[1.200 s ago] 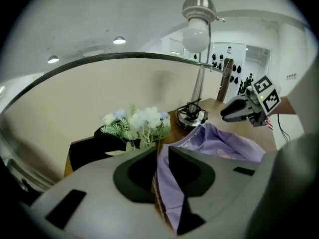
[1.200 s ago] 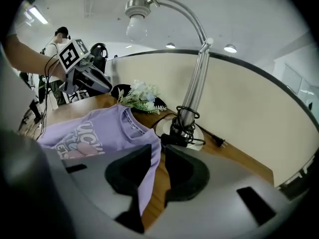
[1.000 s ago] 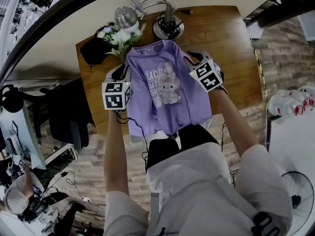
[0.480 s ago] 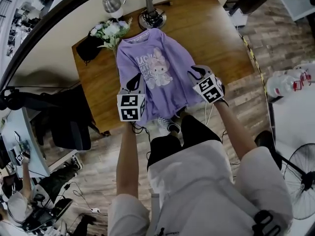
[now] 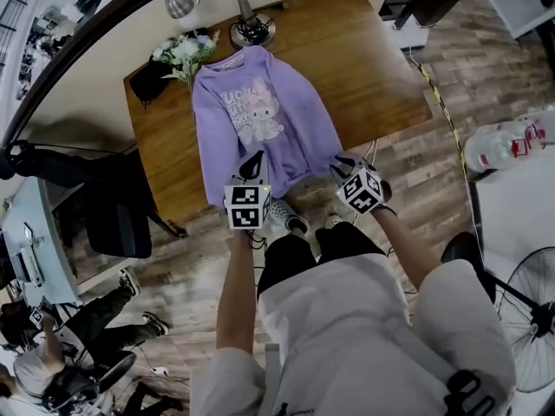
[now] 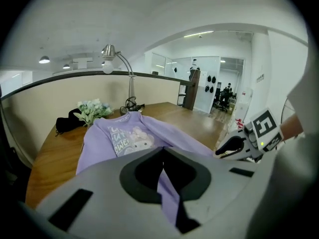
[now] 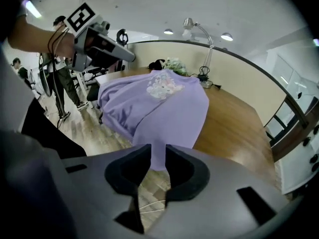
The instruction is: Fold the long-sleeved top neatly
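- The left gripper (image 5: 252,163) is clenched on the hem of the purple long-sleeved top (image 5: 260,120); in the left gripper view, a strip of purple cloth runs straight between its closed jaws.
- The right gripper (image 5: 341,165) has the same hem pinched, with a tongue of fabric caught between its jaws at the other corner.
- The top lies print-up on the wooden counter (image 5: 364,59). Its collar is at 12 o'clock and its hem is at 6 o'clock, right at the near edge, where both grippers hold it.
- My read of this step: it is a straightening pull, tensioning the hem to smooth the body before any fold.
- To do it well, both grips should draw evenly toward 6 o'clock; one corner leading would skew the print.
- The hem wants to stay low and taut, because slack between the grippers would leave a ridge.
- The pull must not go too far, since more cloth over the edge could slide the whole garment off.
- At 12 o'clock the desk lamp (image 5: 250,29) sits just beyond the collar, and at 11 o'clock the flowers (image 5: 182,52) sit just beside the shoulder. Neither should catch the fabric.
- The sleeves look to be lying along the sides and will need flattening next.
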`<state>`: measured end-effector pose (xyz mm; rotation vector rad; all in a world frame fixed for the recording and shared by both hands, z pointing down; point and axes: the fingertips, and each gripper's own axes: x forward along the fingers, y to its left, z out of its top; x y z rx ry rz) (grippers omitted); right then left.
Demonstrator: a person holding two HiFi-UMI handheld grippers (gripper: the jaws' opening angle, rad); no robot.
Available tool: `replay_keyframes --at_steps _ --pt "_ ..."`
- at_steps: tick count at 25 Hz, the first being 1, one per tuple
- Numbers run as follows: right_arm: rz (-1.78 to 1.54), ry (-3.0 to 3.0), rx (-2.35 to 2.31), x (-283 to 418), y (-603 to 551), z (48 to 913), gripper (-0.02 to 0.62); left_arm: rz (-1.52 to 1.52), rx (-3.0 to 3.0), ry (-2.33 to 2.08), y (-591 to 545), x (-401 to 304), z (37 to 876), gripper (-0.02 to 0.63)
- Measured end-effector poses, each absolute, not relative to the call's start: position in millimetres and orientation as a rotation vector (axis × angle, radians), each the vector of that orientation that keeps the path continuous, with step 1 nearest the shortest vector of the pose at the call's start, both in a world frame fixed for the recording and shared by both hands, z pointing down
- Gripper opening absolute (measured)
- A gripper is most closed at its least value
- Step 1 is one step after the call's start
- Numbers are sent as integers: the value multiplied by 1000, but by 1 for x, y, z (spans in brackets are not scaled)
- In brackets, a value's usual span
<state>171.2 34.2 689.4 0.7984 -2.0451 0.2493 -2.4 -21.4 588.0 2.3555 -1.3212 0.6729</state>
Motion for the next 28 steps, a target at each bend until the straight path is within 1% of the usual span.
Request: replay_keyframes --at_steps 3,7,14,17,19,20,21,22,23,28 --pt "277 -2030 772 176 62 712 97 671 2338 -1338 5 19 592 23" --pt "410 -2051 845 175 79 734 97 669 2342 -1360 29 43 599 23" --pt "635 -2073 1018 164 93 779 103 630 2311 -1459 65 57 620 23" --pt "682 -2095 1088 153 88 790 120 627 2282 -1510 77 50 632 23" --pt "728 -2082 1155 151 79 795 148 616 2258 -1532 83 46 637 23" --pt "757 -2066 1193 151 74 797 148 614 2247 -1540 85 43 639 23" --pt "784 -2049 1227 151 68 800 135 616 2236 -1548 87 40 641 23" --pt "804 -2036 1254 152 64 801 92 620 2224 -1555 90 36 643 23" --pt "809 -2032 1270 153 60 801 18 627 2213 -1561 93 32 644 23" --pt "742 -2085 1195 160 72 774 20 669 2185 -1573 108 21 633 23"
